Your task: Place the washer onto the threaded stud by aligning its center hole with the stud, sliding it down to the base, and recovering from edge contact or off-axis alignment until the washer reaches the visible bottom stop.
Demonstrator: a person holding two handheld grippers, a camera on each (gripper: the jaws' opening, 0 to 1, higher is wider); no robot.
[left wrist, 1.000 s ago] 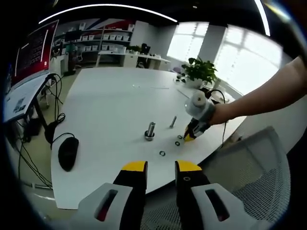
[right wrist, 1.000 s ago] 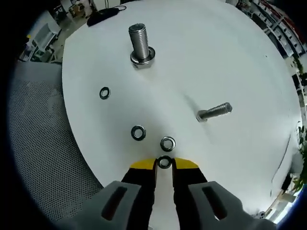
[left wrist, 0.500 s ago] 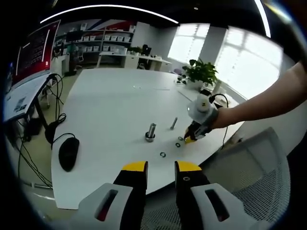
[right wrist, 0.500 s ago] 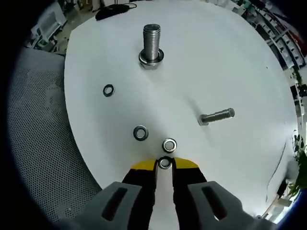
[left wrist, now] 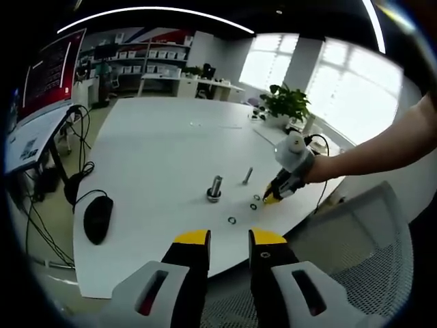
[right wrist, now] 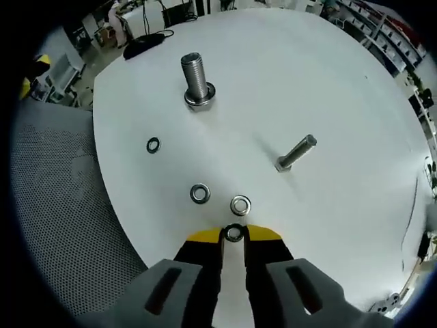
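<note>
While the left gripper (left wrist: 229, 239) hangs back off the table (right wrist: 328, 75) edge with its jaws spread on nothing, the right gripper (right wrist: 233, 234) pinches a washer (right wrist: 233, 233) at its tips, well short of the upright threaded stud (right wrist: 195, 78). I judge the carry step is in hand; next, the washer must travel to the stud top and its hole must centre there. Counted left to right from the stud: three loose washers on the table (right wrist: 153, 145) (right wrist: 199, 193) (right wrist: 240, 203), one held, two studs, the thinner (right wrist: 295, 153) off to the right.
</note>
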